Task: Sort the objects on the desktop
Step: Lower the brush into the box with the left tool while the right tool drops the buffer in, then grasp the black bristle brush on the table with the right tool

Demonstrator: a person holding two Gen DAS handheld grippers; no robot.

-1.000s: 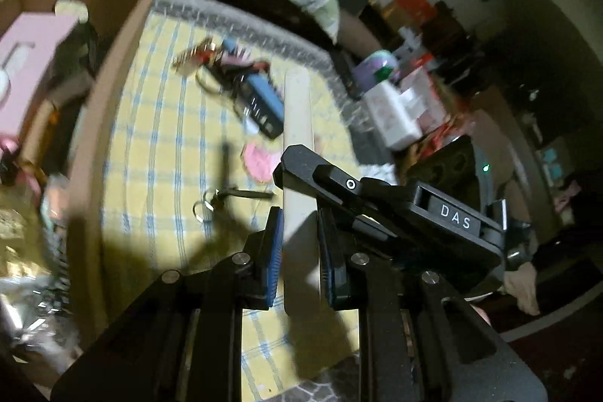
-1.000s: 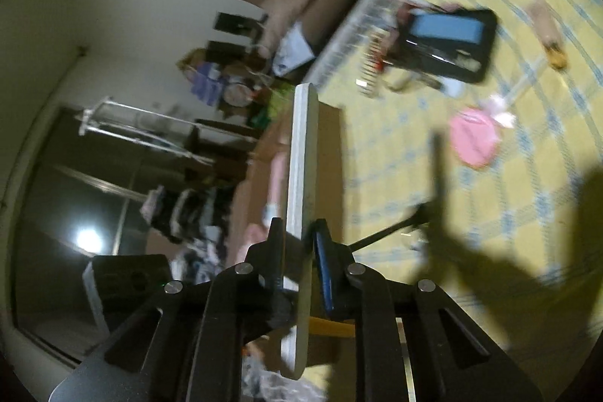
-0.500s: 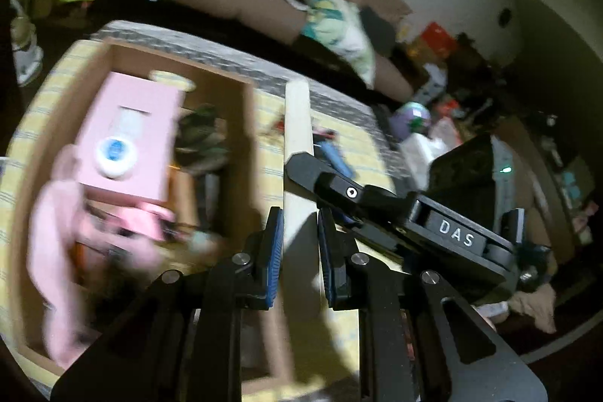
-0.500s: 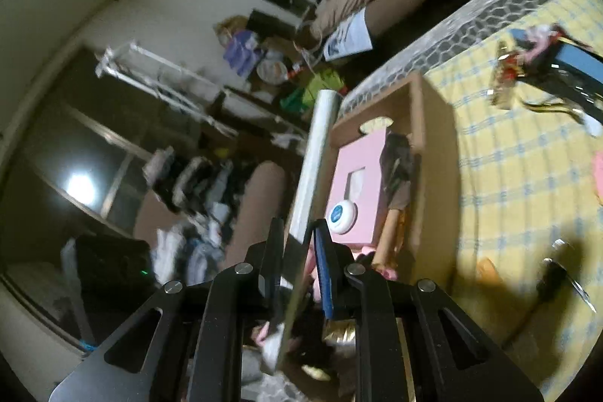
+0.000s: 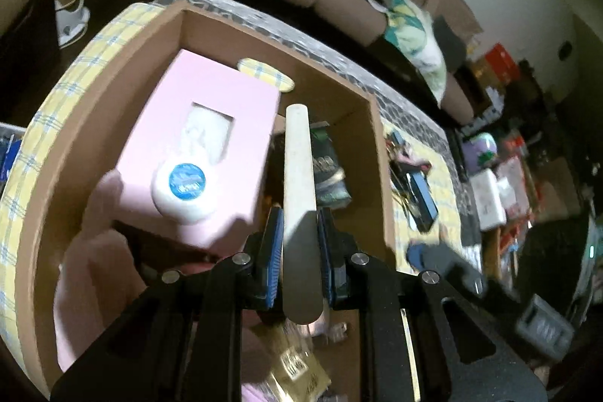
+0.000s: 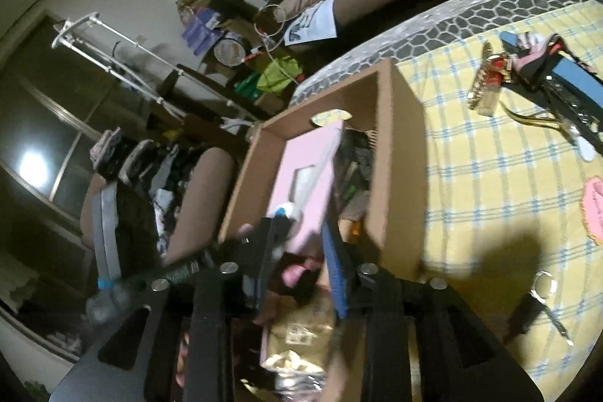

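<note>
A: How many grippers hold the white stick (image 5: 297,176)?
B: One. The left gripper (image 5: 297,268) is clenched on it, above the one cardboard box (image 5: 373,145).
A: And the right gripper (image 6: 301,266)?
B: Its jaws have just been opening; the stick lies loose between them.
A: What's in the box?
B: One pink carton (image 5: 211,145) with one round white tub (image 5: 184,191) on top.

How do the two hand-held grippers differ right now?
The left hand-held gripper is shut on the white flat stick; the right hand-held gripper has just been opening, and nothing sits pinched between its pads. Its jaws stand apart, the left's close together. Both point down over the cardboard box.
</note>
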